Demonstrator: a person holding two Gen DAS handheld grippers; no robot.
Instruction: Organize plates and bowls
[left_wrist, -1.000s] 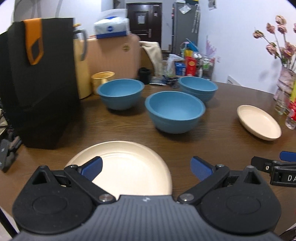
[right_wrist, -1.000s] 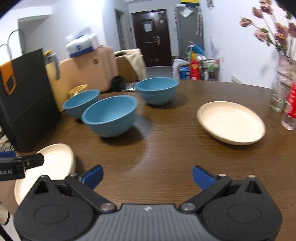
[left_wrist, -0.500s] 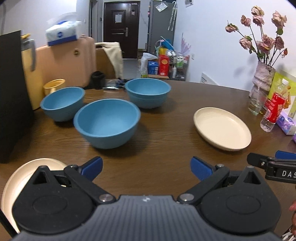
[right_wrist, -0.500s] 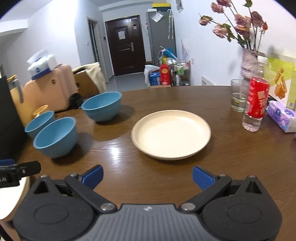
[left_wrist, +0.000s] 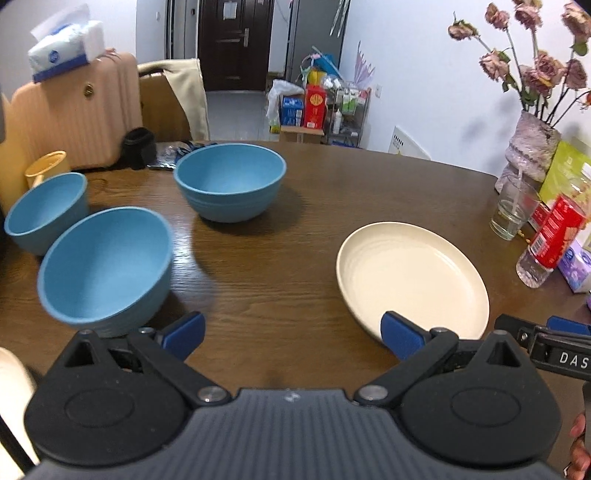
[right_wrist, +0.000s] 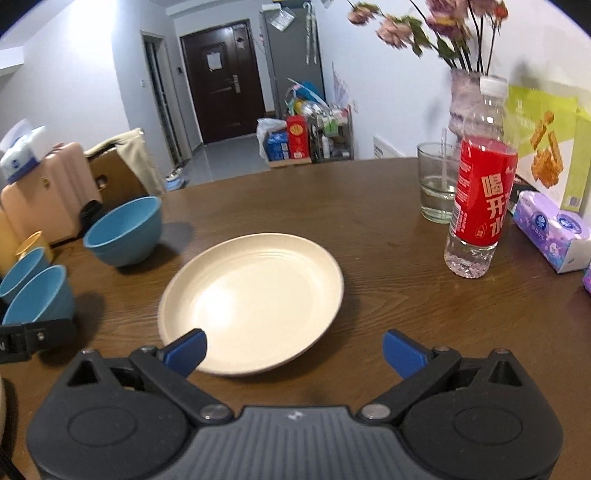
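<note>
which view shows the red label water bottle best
The right wrist view: the water bottle stands whole and close, cap to base. The left wrist view shows it small and tilted at the right edge.

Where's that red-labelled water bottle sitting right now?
The water bottle stands on the table's right side in the right wrist view, between the drinking glass and tissue pack.

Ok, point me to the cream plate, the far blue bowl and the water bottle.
cream plate (right_wrist: 255, 299), right wrist view, middle of its inner face.
far blue bowl (left_wrist: 231, 177), left wrist view, inside wall.
water bottle (right_wrist: 480, 199), right wrist view, on the red label.
</note>
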